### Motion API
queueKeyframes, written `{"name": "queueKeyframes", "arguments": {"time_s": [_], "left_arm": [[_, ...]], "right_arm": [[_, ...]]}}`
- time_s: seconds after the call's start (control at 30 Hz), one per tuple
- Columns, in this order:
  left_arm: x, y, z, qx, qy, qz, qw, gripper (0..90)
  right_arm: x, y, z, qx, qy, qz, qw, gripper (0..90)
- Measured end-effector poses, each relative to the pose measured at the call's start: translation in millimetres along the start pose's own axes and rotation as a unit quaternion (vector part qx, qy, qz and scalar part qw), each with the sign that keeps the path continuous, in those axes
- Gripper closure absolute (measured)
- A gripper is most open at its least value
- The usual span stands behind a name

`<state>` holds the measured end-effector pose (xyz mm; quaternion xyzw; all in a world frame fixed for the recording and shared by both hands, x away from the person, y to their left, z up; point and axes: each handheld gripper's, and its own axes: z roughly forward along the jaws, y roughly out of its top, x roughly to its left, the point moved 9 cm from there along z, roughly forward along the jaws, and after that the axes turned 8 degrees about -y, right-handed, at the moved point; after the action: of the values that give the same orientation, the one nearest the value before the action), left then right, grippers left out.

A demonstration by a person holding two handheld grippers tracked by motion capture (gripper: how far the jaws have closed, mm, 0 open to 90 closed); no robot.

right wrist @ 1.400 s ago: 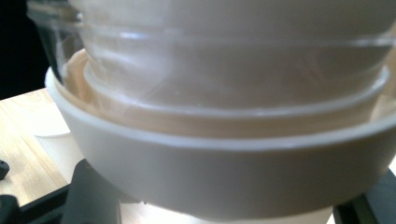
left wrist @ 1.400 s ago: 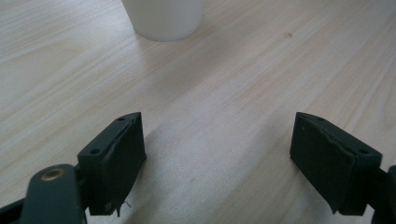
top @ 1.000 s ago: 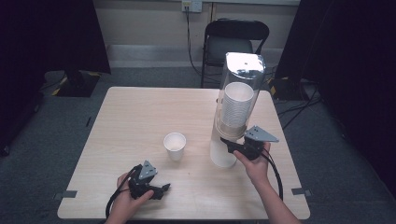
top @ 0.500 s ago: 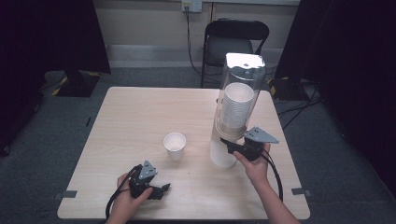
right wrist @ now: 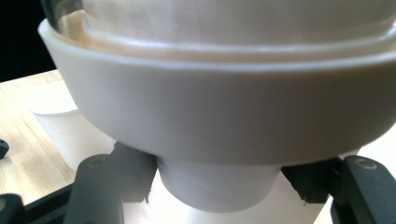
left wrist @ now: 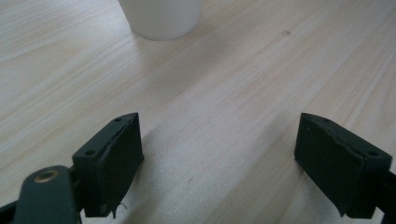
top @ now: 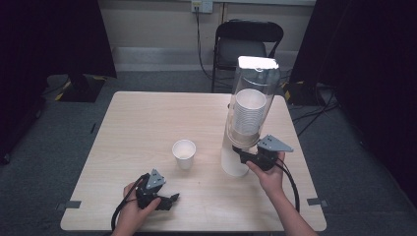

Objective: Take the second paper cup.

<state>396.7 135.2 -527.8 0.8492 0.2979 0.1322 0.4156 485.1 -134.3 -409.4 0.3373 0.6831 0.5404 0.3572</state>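
Observation:
A tall clear cup dispenser (top: 251, 105) stands on the table's right side with a stack of white paper cups inside. My right gripper (top: 238, 152) reaches under its beige collar (right wrist: 224, 112). There its jaws are shut on the lowest cup (right wrist: 215, 186), which sticks out below the collar, one jaw on each side. A single white paper cup (top: 184, 152) stands upright mid-table and also appears as the cup (left wrist: 161, 16) ahead of my left gripper. The left gripper (top: 169, 200) rests low near the front edge. In its own view the left gripper (left wrist: 219, 158) is open over bare wood.
The light wooden table (top: 137, 123) has bare room on its left and far parts. A black folding chair (top: 248, 44) stands behind the table, beyond the dispenser. Dark curtains hang at both sides. A cable trails from each gripper toward the front edge.

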Motion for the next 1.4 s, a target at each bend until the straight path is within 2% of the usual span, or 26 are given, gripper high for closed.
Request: {"name": "queueKeyframes", "arguments": {"time_s": [0.43, 0.47, 0.5, 0.53, 0.57, 0.6, 0.63, 0.67, 0.7, 0.73, 0.77, 0.8, 0.83, 0.9, 0.97, 1.07, 1.13, 1.27, 1.33, 1.4], "left_arm": [[-0.4, 0.5, 0.4, -0.004, 0.0, -0.004, 1.0, 14.8], [-0.4, 0.4, 0.3, -0.003, 0.0, -0.004, 1.0, 14.8], [-0.5, 0.5, 0.4, -0.004, 0.0, -0.005, 1.0, 14.8], [-0.3, 0.4, 0.3, -0.003, 0.0, -0.003, 1.0, 14.8], [-0.4, 0.5, 0.3, -0.003, 0.0, -0.004, 1.0, 14.7], [-0.4, 0.5, 0.4, -0.003, 0.0, -0.004, 1.0, 14.7], [-0.2, 0.3, 0.1, -0.002, 0.0, -0.003, 1.0, 14.7], [-0.1, 0.0, 0.1, 0.0, -0.001, 0.0, 1.0, 14.6], [-0.4, 0.2, 0.3, -0.001, -0.002, -0.003, 1.0, 14.5], [-0.1, 0.0, 0.1, 0.0, -0.002, 0.0, 1.0, 14.4], [-0.4, 0.3, 0.4, 0.0, -0.002, -0.003, 1.0, 14.3], [-0.4, 0.5, 0.7, -0.001, -0.002, -0.002, 1.0, 14.2], [-0.1, 0.7, 0.7, -0.001, -0.002, 0.0, 1.0, 14.0], [-0.3, 0.8, 1.0, -0.002, -0.002, -0.002, 1.0, 13.7], [-0.3, 0.8, 1.0, -0.002, -0.002, -0.002, 1.0, 13.7], [-0.3, 0.7, 1.0, -0.002, -0.001, -0.002, 1.0, 13.7], [-0.4, 0.8, 1.1, -0.002, -0.001, -0.002, 1.0, 13.6], [-0.3, 0.8, 1.1, -0.002, -0.001, -0.002, 1.0, 13.6], [-0.3, 0.8, 1.1, -0.002, -0.001, -0.002, 1.0, 13.6], [-0.6, 1.1, 1.3, -0.004, -0.001, -0.004, 1.0, 13.6]], "right_arm": [[0.9, -1.4, 0.6, -0.002, 0.003, 0.004, 1.0, 35.4], [1.4, -4.4, 1.0, 0.007, 0.003, 0.007, 0.9999, 35.7], [1.6, -11.7, 2.9, 0.03, 0.003, -0.001, 0.9995, 36.6], [2.4, -30.9, 7.1, 0.064, 0.0, -0.014, 0.9978, 36.8], [2.1, -55.0, 8.8, 0.104, 0.004, -0.007, 0.9946, 36.7], [2.3, -75.5, 9.4, 0.131, 0.001, -0.01, 0.9913, 36.7], [0.7, -75.9, 8.6, 0.135, -0.001, -0.02, 0.9906, 36.6], [-2.5, -61.5, 5.5, 0.114, -0.004, -0.023, 0.9932, 36.4], [-4.0, -51.8, 3.6, 0.106, 0.002, -0.021, 0.9941, 36.3], [-2.6, -51.2, 2.9, 0.114, 0.01, -0.021, 0.9932, 36.1], [-1.0, -55.7, 1.8, 0.125, 0.015, -0.028, 0.9917, 35.9], [0.3, -60.4, 0.3, 0.123, 0.022, -0.031, 0.9917, 35.8], [0.5, -68.8, -1.0, 0.134, 0.025, -0.025, 0.9903, 35.8], [-1.4, -77.6, -2.7, 0.149, 0.032, -0.03, 0.9879, 35.6], [-6.2, -77.0, -7.5, 0.147, 0.028, -0.015, 0.9886, 35.5], [-5.0, -82.1, -15.8, 0.158, 0.03, -0.032, 0.9865, 35.3], [-4.4, -82.3, -18.6, 0.157, 0.03, -0.035, 0.9866, 35.2], [-9.8, -86.5, -21.4, 0.163, 0.022, -0.031, 0.9859, 35.0], [-13.5, -88.5, -23.4, 0.16, 0.019, -0.023, 0.9866, 35.0], [-16.0, -91.5, -25.4, 0.165, 0.016, -0.027, 0.9857, 35.0]]}}
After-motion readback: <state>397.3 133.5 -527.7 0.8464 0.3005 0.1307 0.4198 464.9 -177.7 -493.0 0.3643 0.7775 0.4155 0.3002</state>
